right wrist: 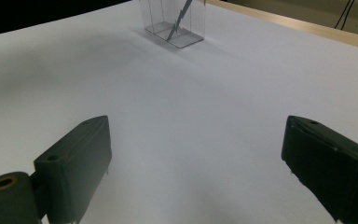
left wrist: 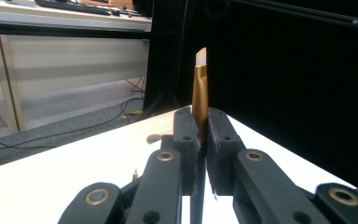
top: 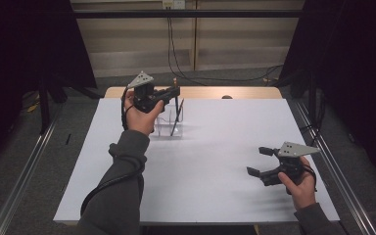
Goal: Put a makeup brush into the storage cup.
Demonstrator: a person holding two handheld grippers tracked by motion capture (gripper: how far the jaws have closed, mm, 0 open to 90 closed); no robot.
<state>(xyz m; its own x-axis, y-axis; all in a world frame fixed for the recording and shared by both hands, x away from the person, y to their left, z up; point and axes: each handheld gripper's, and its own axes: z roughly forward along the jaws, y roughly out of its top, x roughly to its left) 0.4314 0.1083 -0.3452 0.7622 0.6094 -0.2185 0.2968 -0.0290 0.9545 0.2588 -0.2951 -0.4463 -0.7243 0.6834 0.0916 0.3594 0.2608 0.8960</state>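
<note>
While the left gripper (top: pixel 172 93) hovered over the clear holder (top: pixel 169 122) at the far left of the white table (top: pixel 210 161), its jaws were clamped narrow on a slim gold-ended pencil (left wrist: pixel 200 95), which stood upright btwn the pads in the left gripper view, pale slanted end up. From the high view the pencil's dark shaft (top: pixel 176 105) ran down from the jaws into the holder, so the step in hand looked like dropping it in, or possibly lifting it out; can't tell which from this alone. If it was going in, the next move called for keeping the shaft w/in the walls, then easing the jaws apart so it settled w/o tipping the light plastic box.

Right gripper (top: pixel 264 164) sat idle near the table's right edge, well apart from the holder, jaws spread wide w/ nothing btwn them; its own view showed bare table btwn the pads (right wrist: pixel 77 158).

Container: one see-through square holder (right wrist: pixel 175 23), seemingly w/ a divider. Inside, a dark thin stick (right wrist: pixel 179 21) leaned at a slant; whether that was the held pencil or a second one, can't tell. Small dark blob (top: pixel 226 97) lay on the wooden strip at the table's far edge, too small to ID.
</note>
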